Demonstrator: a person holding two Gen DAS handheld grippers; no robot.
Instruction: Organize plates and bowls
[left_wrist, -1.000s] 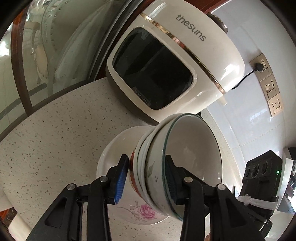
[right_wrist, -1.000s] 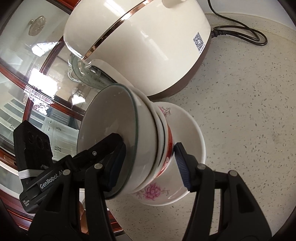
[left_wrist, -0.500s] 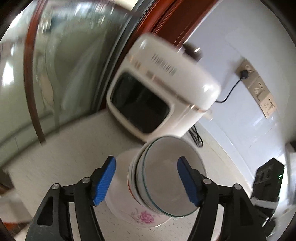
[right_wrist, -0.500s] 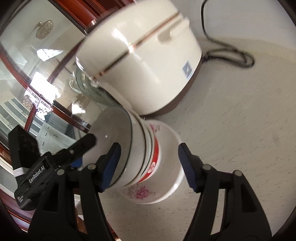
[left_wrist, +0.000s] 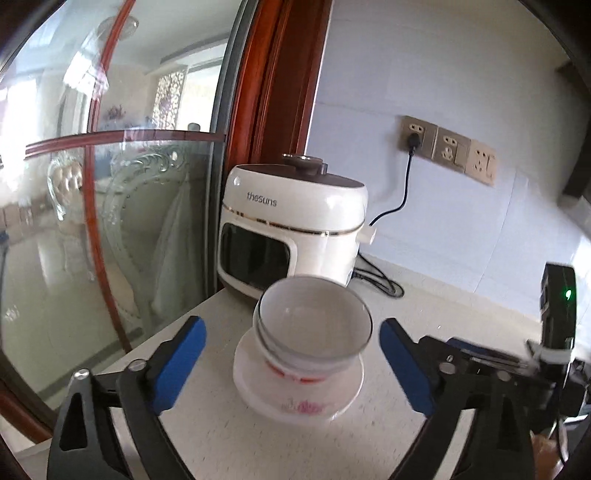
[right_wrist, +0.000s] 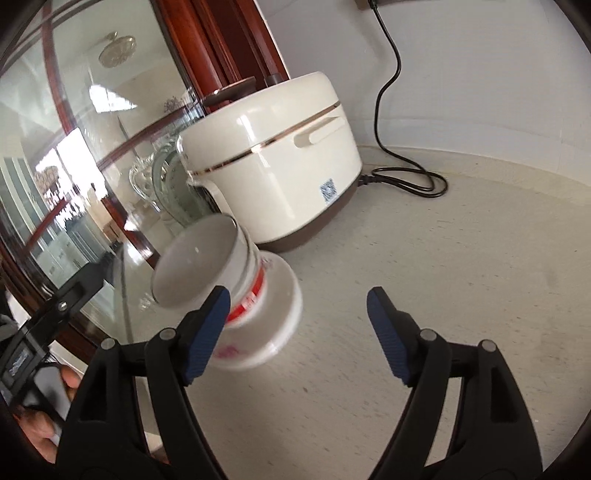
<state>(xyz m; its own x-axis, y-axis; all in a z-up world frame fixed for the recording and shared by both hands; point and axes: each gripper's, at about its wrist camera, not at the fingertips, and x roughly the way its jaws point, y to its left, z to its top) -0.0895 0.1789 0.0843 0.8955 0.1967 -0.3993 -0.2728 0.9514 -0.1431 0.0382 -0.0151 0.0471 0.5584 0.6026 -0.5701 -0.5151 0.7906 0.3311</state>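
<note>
A stack of white bowls (left_wrist: 312, 325) stands nested in a wide white dish with a pink flower (left_wrist: 295, 387) on the speckled counter (left_wrist: 221, 435). My left gripper (left_wrist: 291, 326) is drawn back from the stack. Its blue pads are spread wider than the bowls and touch nothing, and its jaws are still opening. In the right wrist view the same stack (right_wrist: 199, 266) and dish (right_wrist: 277, 314) lie left of my right gripper (right_wrist: 297, 297). Its jaws are opening too, with only bare counter between them. Its left finger (right_wrist: 207, 328) overlaps the dish in the picture.
A cream rice cooker (left_wrist: 295, 229) (right_wrist: 273, 166) stands just behind the stack, its black cord (right_wrist: 406, 181) coiled on the counter and plugged into wall sockets (left_wrist: 447, 147). A curved glass partition (left_wrist: 110, 240) in a red wooden frame borders the counter's left edge. A hand (right_wrist: 66, 380) holds the other gripper at lower left.
Both grippers have opened off the bowl stack and pulled back and up from it. The views have rolled level. The stack stays nested in the flowered dish.
</note>
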